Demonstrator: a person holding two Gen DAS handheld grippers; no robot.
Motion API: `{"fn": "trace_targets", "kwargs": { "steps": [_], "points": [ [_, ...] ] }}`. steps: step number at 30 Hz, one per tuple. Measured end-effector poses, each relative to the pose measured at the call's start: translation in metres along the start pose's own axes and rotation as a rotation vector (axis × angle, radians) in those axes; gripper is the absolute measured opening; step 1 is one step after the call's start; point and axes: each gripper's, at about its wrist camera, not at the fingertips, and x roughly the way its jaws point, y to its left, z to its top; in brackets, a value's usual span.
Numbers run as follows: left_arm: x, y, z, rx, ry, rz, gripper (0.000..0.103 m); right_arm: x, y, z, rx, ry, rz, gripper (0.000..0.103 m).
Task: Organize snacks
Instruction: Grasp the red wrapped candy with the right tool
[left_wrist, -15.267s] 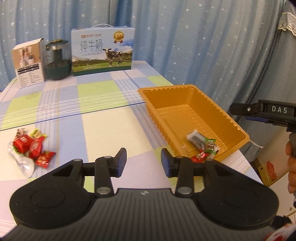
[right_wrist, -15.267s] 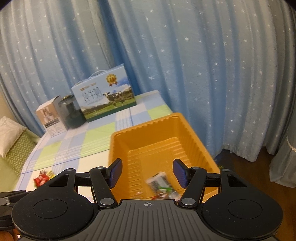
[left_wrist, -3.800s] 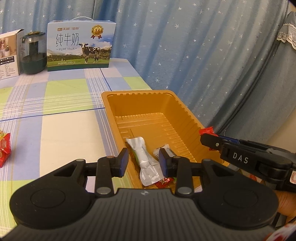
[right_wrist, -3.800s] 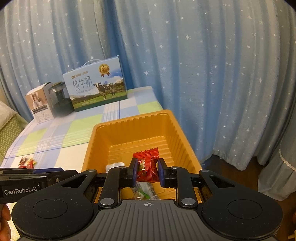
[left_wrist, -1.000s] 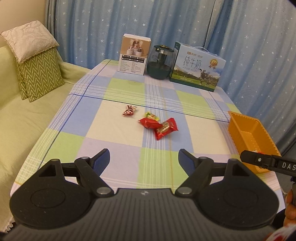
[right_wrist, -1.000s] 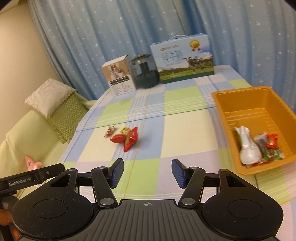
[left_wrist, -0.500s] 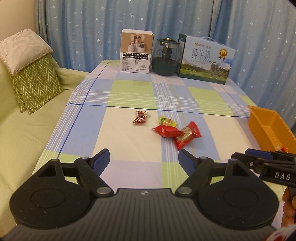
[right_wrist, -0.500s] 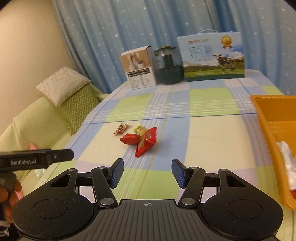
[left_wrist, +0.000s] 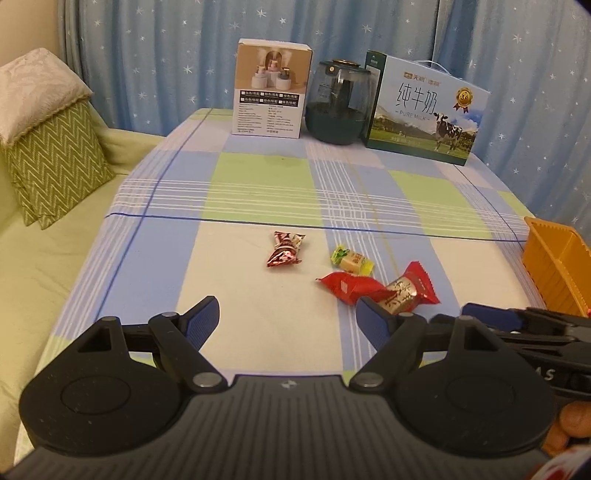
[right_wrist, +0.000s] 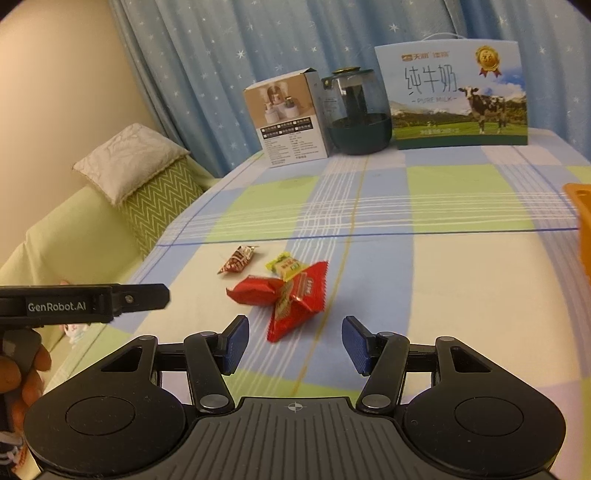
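Observation:
Several wrapped snacks lie on the checked tablecloth. A dark red twist candy sits furthest left, a small yellow-green candy beside it. Two red packets overlap: a plain red one and a red-and-gold one. My left gripper is open and empty, hovering short of the snacks. My right gripper is open too, with the tip of the red-and-gold packet just ahead of its jaws. The orange tray shows only at the right edge.
At the table's far side stand a white product box, a dark glass jar and a blue milk carton. A green sofa with a zigzag cushion borders the table on the left.
Both grippers have moved forward and lower towards the loose snacks, which now look larger. The tray has slid almost out of both views. Jaw openings look unchanged.

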Motion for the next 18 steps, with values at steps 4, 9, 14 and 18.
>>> {"fn": "trace_targets", "kwargs": {
  "steps": [4,9,14,18],
  "points": [
    [0.009,0.002,0.005,-0.011,0.001,0.003,0.079,0.014,-0.005,0.005,0.029,0.002,0.005,0.051],
    [0.018,0.006,0.007,-0.019,0.016,0.010,0.079,0.028,-0.010,0.008,0.037,0.008,-0.011,0.047],
    [0.022,0.009,0.008,-0.037,0.025,0.001,0.079,0.040,-0.013,0.010,0.055,0.016,0.002,0.042],
    [0.022,0.008,0.008,-0.043,0.030,-0.013,0.079,0.047,-0.013,0.009,0.059,0.029,0.014,0.034]
  ]
}}
